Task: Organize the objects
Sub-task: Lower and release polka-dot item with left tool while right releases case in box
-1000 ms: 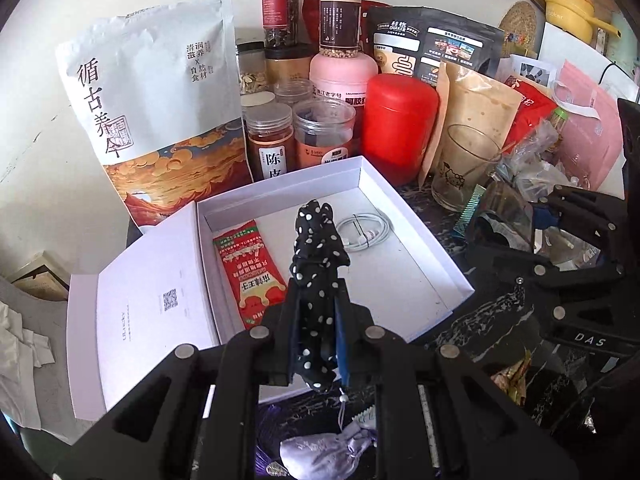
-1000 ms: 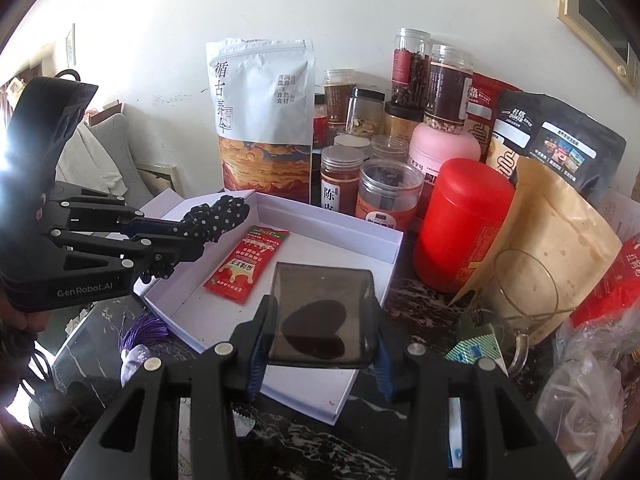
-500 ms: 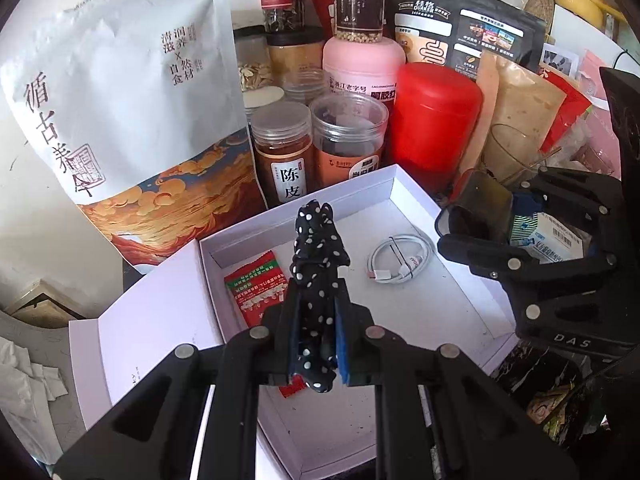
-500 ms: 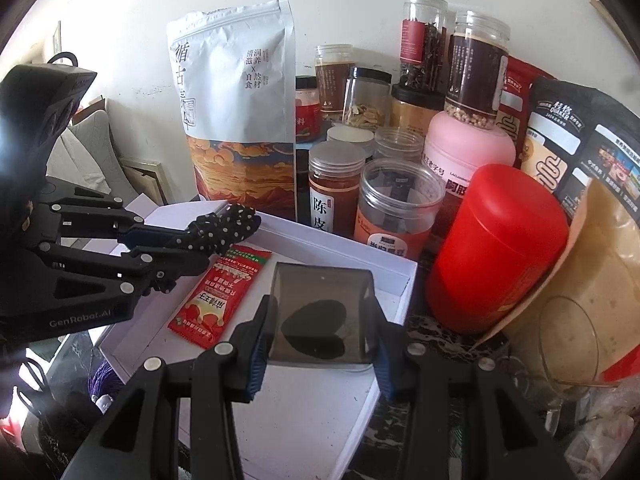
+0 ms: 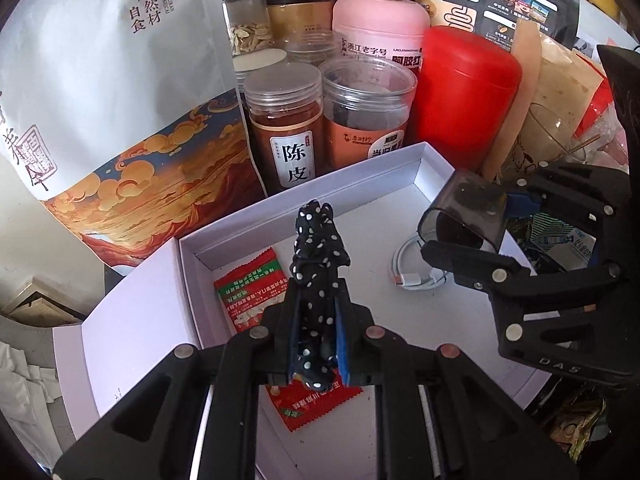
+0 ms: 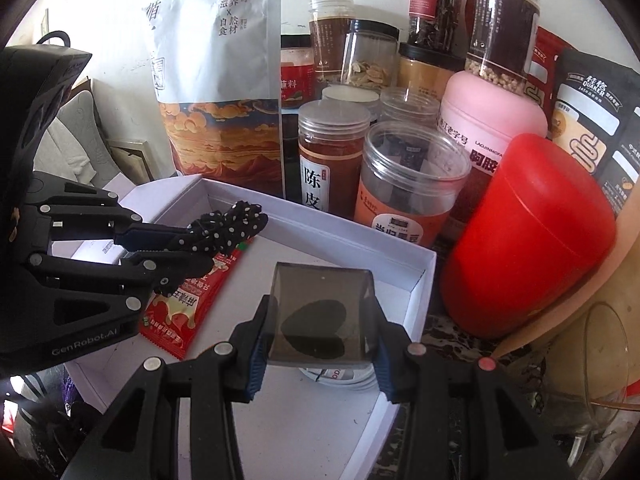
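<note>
My left gripper (image 5: 318,336) is shut on a black polka-dot hair tie (image 5: 318,248) and holds it above the open white box (image 5: 360,176). The tie also shows in the right wrist view (image 6: 228,228). My right gripper (image 6: 320,344) is shut on a smoky translucent square case (image 6: 322,316) over the box's right side; the case also shows in the left wrist view (image 5: 466,208). In the box lie a red snack sachet (image 5: 248,292) and a coiled white cable (image 5: 412,268), partly hidden under the case.
Behind the box stand a large white pouch (image 5: 120,80), several jars (image 5: 286,132), a pink tub (image 5: 380,32) and a red canister (image 5: 464,96). A glass cup (image 6: 592,360) and bags crowd the right. The box lid (image 5: 132,320) lies open to the left.
Both grippers moved forward and lower over the box. The right gripper carried the case in over the cable. The jars and pouch loom closer.
</note>
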The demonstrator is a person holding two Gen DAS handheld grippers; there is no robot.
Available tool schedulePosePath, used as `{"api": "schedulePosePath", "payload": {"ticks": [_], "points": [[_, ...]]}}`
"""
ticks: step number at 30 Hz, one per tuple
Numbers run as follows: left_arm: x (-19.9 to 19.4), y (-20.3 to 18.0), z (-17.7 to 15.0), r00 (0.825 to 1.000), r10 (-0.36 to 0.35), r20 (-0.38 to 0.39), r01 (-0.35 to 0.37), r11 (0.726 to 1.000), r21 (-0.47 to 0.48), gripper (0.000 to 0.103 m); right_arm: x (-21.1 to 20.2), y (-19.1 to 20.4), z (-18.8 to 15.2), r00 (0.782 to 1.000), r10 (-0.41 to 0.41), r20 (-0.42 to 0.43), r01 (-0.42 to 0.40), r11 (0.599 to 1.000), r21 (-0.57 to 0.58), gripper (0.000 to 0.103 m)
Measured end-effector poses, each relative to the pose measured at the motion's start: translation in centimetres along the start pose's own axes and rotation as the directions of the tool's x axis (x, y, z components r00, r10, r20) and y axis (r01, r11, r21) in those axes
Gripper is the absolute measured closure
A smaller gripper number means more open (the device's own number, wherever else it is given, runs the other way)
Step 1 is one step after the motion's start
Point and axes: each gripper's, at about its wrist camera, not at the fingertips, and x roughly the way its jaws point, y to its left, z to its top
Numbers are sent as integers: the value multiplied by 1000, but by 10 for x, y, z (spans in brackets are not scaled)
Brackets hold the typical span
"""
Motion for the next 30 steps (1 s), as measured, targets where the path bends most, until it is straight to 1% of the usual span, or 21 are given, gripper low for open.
{"api": "schedulePosePath", "payload": {"ticks": [4, 6, 8, 9, 11, 13, 14, 21, 27, 29, 30], "points": [[6, 3, 1, 999, 32, -17, -32, 999, -15, 89, 0, -1, -1, 1000, -7, 5, 7, 1000, 4, 59], [6, 5, 1, 999, 28, -20, -29, 999, -35, 88, -1, -2, -1, 999, -32, 8, 32, 999, 7, 56], [4, 7, 2, 999, 34, -25, -35, 999, -42, 85, -4, -2, 1, 999, -49, 13, 49, 999, 7, 48], [3, 6, 1, 999, 42, -26, -43, 998, -35, 83, -7, -2, 1, 998, -53, 15, 53, 999, 7, 46], [0, 4, 2, 997, 73, -27, -74, 997, -11, 82, -12, -1, 1, 998, -62, 20, 62, 998, 10, 42], [-4, 2, 2, 994, 109, -18, -109, 994, 2, 82, -16, -1, 2, 998, -64, 26, 64, 998, 15, 42], [-7, 3, 2, 994, 112, -14, -113, 994, 0, 82, -18, -1, 2, 998, -64, 26, 63, 998, 16, 42], [-32, 9, -2, 996, 90, -5, -90, 995, -51, 80, -40, 6, 2, 996, -79, 32, 79, 997, 14, 41], [-60, 1, -5, 996, 88, 28, -87, 995, -51, 79, -68, 10, -3, 994, -90, 60, 89, 996, 13, 41], [-70, -2, -6, 995, 93, 39, -91, 994, -55, 76, -79, 10, -5, 993, -100, 67, 99, 995, 15, 41], [-74, -3, -6, 995, 93, 43, -91, 994, -58, 72, -85, 11, -6, 992, -103, 72, 102, 995, 16, 41]]}}
